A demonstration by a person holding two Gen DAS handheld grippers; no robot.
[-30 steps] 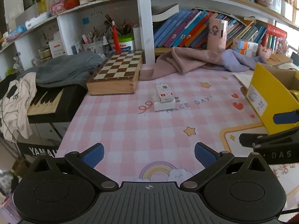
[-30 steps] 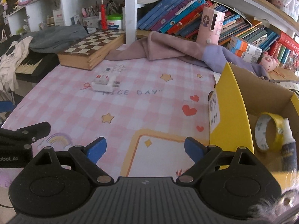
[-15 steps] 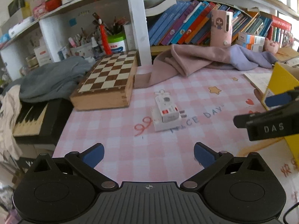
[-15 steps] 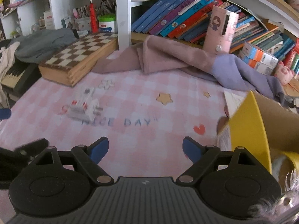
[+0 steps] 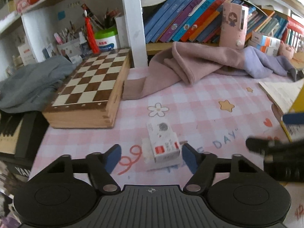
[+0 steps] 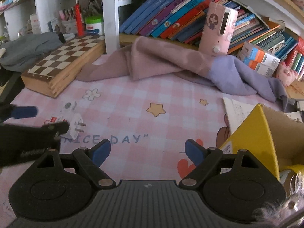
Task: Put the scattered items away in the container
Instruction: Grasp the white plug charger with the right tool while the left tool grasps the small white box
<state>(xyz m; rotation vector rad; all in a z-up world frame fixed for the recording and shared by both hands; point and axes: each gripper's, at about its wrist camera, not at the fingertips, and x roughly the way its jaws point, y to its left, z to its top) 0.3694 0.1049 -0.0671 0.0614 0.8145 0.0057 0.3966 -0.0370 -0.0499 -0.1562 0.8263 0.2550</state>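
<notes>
A small white box with red labels (image 5: 163,141) lies on top of a white plug adapter (image 5: 161,159) on the pink checked tablecloth. My left gripper (image 5: 151,158) is open, its blue fingertips on either side of the box and adapter, not closed on them. In the right wrist view the adapter with its two prongs (image 6: 76,126) and the box (image 6: 63,112) sit at the left, partly behind the left gripper's fingers (image 6: 24,112). My right gripper (image 6: 147,152) is open and empty over the cloth. The yellow cardboard box (image 6: 260,133) stands at the right.
A wooden chessboard box (image 5: 89,93) lies at the back left beside a grey garment (image 5: 28,79). Pink and lilac cloths (image 6: 171,64) lie along the bookshelf. A pink case (image 6: 218,28) leans on the books. A paper sheet (image 6: 237,114) lies by the box. A keyboard (image 5: 9,133) is at the left.
Both grippers moved forward over the table. The left gripper closed in on the white box and adapter, which now sit between its open fingers. The right gripper swung left, away from the yellow box.
</notes>
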